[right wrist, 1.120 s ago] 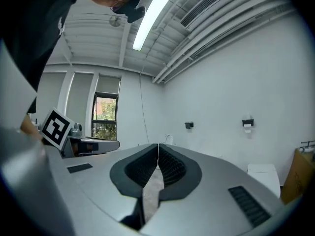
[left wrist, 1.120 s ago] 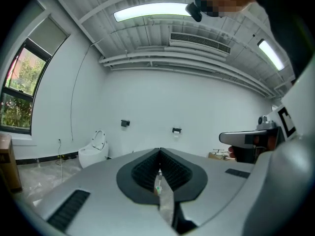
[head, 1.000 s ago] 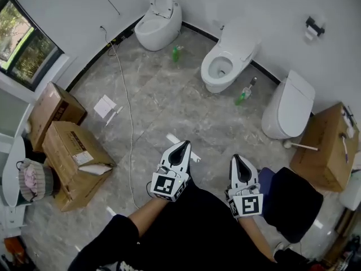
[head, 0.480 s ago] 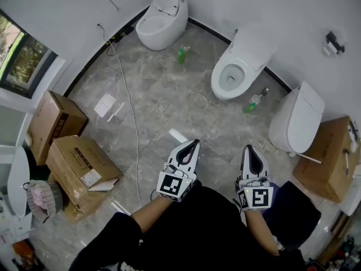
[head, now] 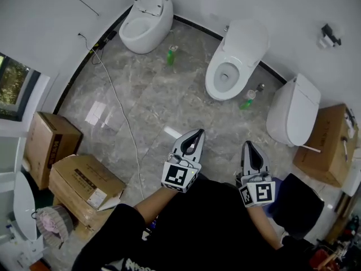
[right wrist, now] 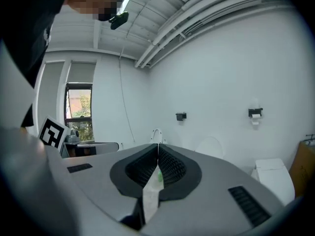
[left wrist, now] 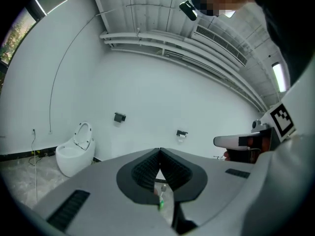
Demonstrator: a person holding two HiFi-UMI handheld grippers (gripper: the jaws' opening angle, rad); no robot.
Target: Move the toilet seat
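Note:
Three white toilets stand along the far wall in the head view. The left toilet point(head: 144, 17) has its seat raised, the middle toilet point(head: 231, 61) shows an open bowl with its lid up, and the right toilet point(head: 293, 109) has its lid down. My left gripper point(head: 198, 133) and right gripper point(head: 248, 145) are held side by side over the floor, short of the middle toilet, both shut and empty. In the left gripper view, the left gripper point(left wrist: 159, 150) has the left toilet point(left wrist: 74, 151) off to its left. The right gripper point(right wrist: 158, 145) points toward the wall with the toilets.
Green bottles stand by the left toilet point(head: 171, 54) and the middle toilet point(head: 246, 101). Cardboard boxes point(head: 84, 185) sit at the left, another box point(head: 327, 145) at the right. A white cable point(head: 121, 112) runs across the marble floor. A black stool point(head: 293, 205) is by my right arm.
The view has shifted toward the toilets; the boxes at the left have slid down the frame. Both grippers have moved forward, with their jaws still shut.

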